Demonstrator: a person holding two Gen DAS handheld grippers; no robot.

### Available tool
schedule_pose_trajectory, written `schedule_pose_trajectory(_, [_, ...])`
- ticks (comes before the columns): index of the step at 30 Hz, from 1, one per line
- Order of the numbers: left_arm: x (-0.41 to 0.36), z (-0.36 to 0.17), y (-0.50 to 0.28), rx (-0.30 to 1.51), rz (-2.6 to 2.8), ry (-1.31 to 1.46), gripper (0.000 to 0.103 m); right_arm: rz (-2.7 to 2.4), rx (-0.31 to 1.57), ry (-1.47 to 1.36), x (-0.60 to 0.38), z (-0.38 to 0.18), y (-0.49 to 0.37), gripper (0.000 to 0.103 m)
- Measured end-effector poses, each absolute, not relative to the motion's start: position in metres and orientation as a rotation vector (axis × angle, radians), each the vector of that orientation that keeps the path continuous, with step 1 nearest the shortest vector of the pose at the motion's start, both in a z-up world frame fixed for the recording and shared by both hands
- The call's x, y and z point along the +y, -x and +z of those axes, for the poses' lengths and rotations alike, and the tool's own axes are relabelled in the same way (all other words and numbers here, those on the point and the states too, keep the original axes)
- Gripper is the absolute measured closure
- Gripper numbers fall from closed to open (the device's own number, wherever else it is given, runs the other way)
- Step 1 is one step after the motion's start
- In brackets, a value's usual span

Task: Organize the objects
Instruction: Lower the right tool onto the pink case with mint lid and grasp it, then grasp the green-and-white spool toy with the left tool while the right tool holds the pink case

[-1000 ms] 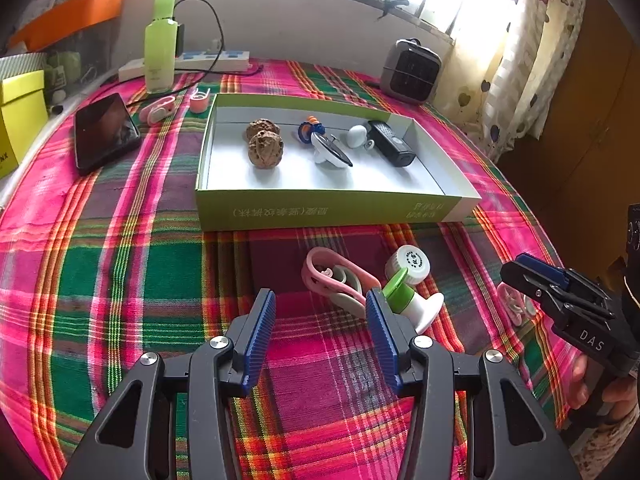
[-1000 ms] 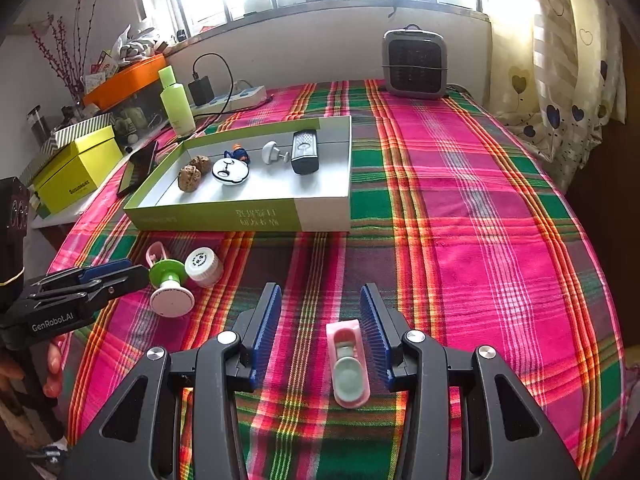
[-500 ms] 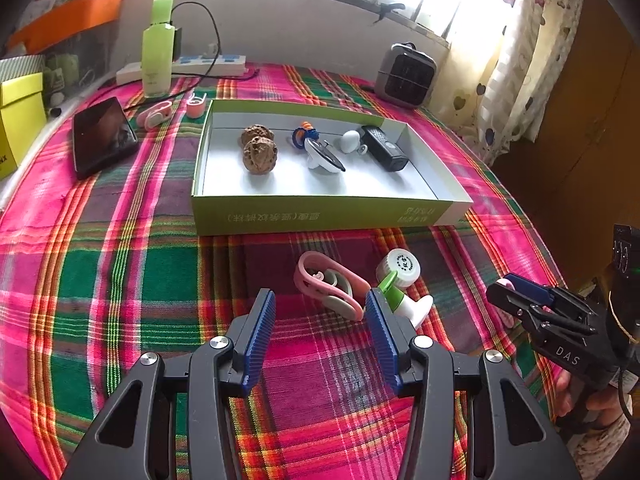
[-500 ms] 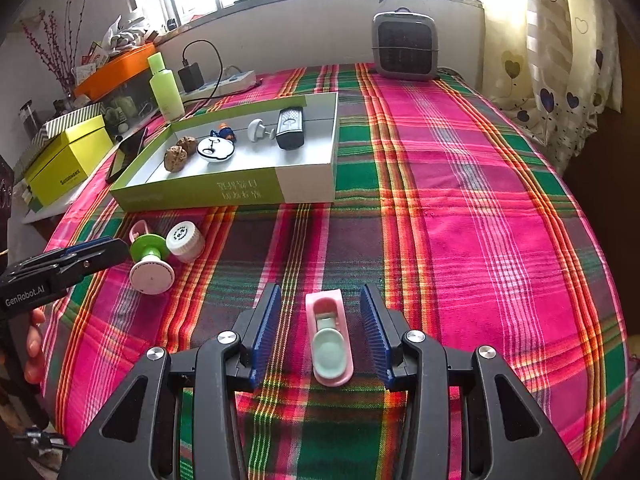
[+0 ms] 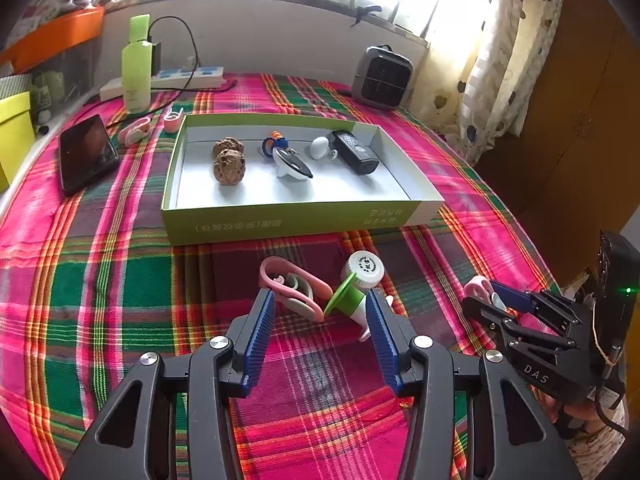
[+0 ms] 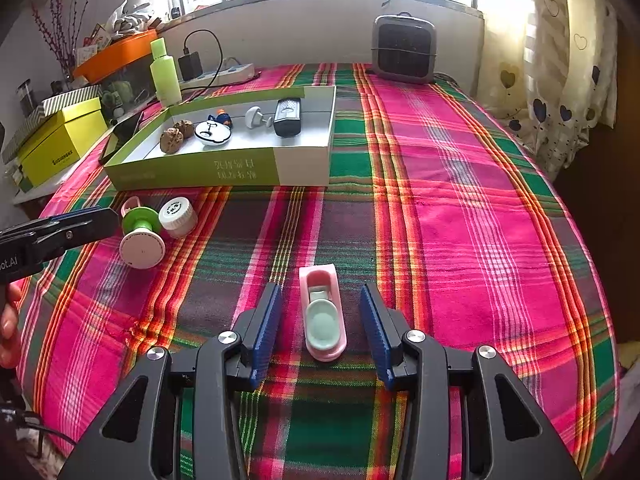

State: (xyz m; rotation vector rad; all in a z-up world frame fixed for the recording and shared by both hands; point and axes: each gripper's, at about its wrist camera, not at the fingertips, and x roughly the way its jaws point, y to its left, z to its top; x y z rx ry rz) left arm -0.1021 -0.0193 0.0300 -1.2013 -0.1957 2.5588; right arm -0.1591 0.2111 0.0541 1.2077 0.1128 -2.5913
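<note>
My left gripper [image 5: 320,298] is open and low over the plaid tablecloth. A pink clip [image 5: 292,290] and a green-and-white toy [image 5: 346,300] lie at its fingertips, untouched by the pads, with a white round cap [image 5: 362,268] just beyond. My right gripper [image 6: 321,290] is open around a small pink tub with a mint insert [image 6: 322,312], with a gap on each side. A shallow green-and-white box [image 5: 288,224] holds two walnuts [image 5: 229,166], a pacifier [image 5: 294,166], a white knob [image 5: 320,147] and a black device [image 5: 356,152].
A phone [image 5: 86,154], a green bottle [image 5: 137,68], a power strip [image 5: 188,78] and two small pink clips [image 5: 136,130] lie left of and behind the box. A grey heater [image 6: 402,50] stands at the back, and a yellow box [image 6: 60,148] at the far left. The cloth drops off at the right edge.
The pink tub, which lay against the right gripper's right finger, now sits centred between the fingers. The left view has shifted slightly; the clip and toy sit closer to its fingertips.
</note>
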Motion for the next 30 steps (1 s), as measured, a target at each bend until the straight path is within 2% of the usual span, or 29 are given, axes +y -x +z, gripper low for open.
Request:
schedule_pose_trajectory(3, [-0.014, 0.029, 0.102, -0.178, 2.550, 1.199, 0.057, -2.604, 0.113, -1.204, 0.212, 0.055, 0.159, 0.069])
schedule_pose_trajectory(5, [-0.011, 0.030, 0.102, -0.169, 2.544, 1.193, 0.057, -2.611, 0.100, -1.203, 0.215, 0.055, 0.159, 0.079])
schedule_pose_trajectory(9, [-0.004, 0.030, 0.102, -0.133, 2.522, 1.184, 0.057, -2.609, 0.090, -1.199, 0.217, 0.055, 0.159, 0.085])
schedule_pose_trajectory(13, [0.003, 0.032, 0.102, -0.086, 2.523, 1.173, 0.052, -2.603, 0.086, -1.192, 0.217, 0.054, 0.157, 0.085])
schedule_pose_trajectory(30, [0.022, 0.024, 0.109, -0.006, 2.492, 1.185, 0.052, -2.589, 0.039, -1.182, 0.221, 0.054, 0.156, 0.085])
